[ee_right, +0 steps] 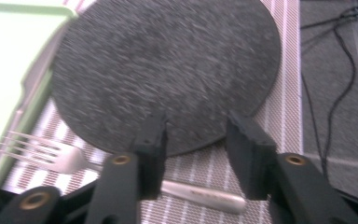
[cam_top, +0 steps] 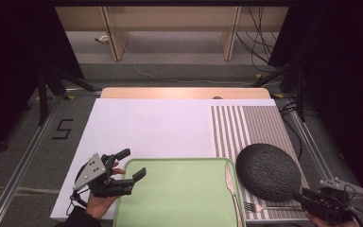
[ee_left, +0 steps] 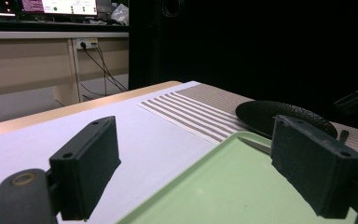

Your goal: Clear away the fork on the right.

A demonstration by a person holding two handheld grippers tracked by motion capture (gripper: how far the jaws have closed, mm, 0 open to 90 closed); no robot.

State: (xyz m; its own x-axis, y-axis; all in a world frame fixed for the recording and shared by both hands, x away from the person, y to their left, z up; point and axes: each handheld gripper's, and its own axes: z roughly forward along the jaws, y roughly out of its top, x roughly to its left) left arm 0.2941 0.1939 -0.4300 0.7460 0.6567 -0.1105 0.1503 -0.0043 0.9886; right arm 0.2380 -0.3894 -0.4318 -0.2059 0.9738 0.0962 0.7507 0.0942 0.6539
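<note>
A round dark grey plate (cam_top: 268,171) (ee_right: 168,70) lies on a striped placemat (cam_top: 246,123) at the right. A fork (cam_top: 253,206) (ee_right: 65,158) rests on the mat by the plate's near rim. My right gripper (cam_top: 300,195) (ee_right: 196,119) is open, its jaws low over the plate's near edge and above the fork's handle. A pale green tray (cam_top: 179,189) (ee_left: 214,186) sits front centre, and a knife (cam_top: 230,177) (ee_left: 254,144) lies along its right side. Held in a hand, my left gripper (cam_top: 133,163) (ee_left: 193,140) stands wide open and empty at the tray's left far corner.
A white sheet (cam_top: 151,125) covers the tabletop left of the placemat. Cables trail on the floor beyond the table and at its right side (ee_right: 326,93). Dark stands and curtains flank the table, and wooden shelving stands at the back.
</note>
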